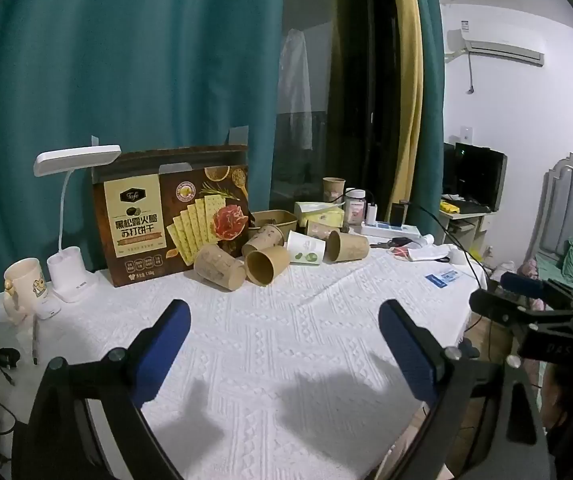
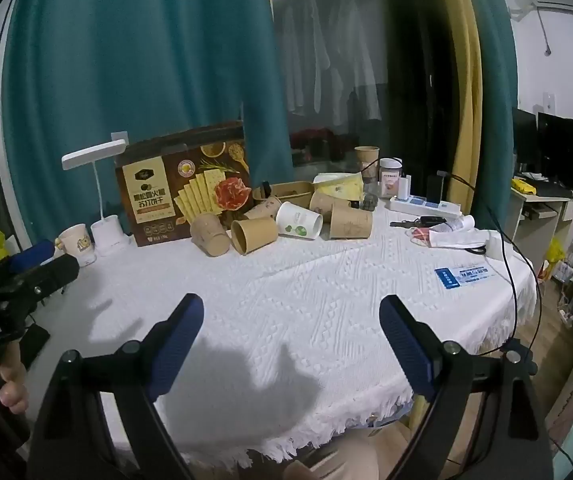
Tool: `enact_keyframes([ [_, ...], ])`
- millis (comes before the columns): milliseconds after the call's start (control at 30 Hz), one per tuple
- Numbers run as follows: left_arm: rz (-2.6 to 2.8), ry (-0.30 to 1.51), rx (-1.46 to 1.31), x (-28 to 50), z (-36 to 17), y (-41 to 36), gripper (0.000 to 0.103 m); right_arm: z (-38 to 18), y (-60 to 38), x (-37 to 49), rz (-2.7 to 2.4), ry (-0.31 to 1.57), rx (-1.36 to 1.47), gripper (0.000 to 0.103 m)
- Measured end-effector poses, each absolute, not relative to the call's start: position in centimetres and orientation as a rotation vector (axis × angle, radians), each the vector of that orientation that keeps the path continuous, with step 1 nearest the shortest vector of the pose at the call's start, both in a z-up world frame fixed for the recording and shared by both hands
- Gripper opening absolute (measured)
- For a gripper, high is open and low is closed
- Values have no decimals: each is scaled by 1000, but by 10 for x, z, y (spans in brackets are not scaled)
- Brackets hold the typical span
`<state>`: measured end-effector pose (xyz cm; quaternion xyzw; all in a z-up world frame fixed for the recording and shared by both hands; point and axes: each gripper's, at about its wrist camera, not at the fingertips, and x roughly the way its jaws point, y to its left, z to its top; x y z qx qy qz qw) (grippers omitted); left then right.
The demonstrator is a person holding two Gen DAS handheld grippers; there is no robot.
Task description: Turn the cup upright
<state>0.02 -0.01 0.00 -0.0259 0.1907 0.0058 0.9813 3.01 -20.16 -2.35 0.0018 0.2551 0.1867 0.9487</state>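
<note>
Several paper cups lie on their sides in a cluster at the back of the white tablecloth: brown ones (image 1: 267,266) (image 1: 219,267) (image 1: 348,246) and a white one with green print (image 1: 306,248). In the right wrist view the same brown cups (image 2: 253,235) (image 2: 351,222) and the white cup (image 2: 299,219) lie tipped over. My left gripper (image 1: 284,312) is open over bare cloth, well short of the cups. My right gripper (image 2: 291,308) is open too, nothing between its blue pads. The other gripper's black body shows at each view's edge.
A cracker box (image 1: 174,216) stands behind the cups, with a white desk lamp (image 1: 71,216) and a mug (image 1: 22,286) to its left. An upright paper cup (image 1: 333,189), a jar, a power strip (image 2: 426,205) and cables crowd the back right. The table edge (image 2: 326,436) is near.
</note>
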Motion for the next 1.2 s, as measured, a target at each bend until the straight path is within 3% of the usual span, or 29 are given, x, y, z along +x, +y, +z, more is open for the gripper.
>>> enact_keyframes([
  [1200, 11, 367, -57, -1, 11, -1, 95, -18, -201, 21, 374, 516, 9, 88],
])
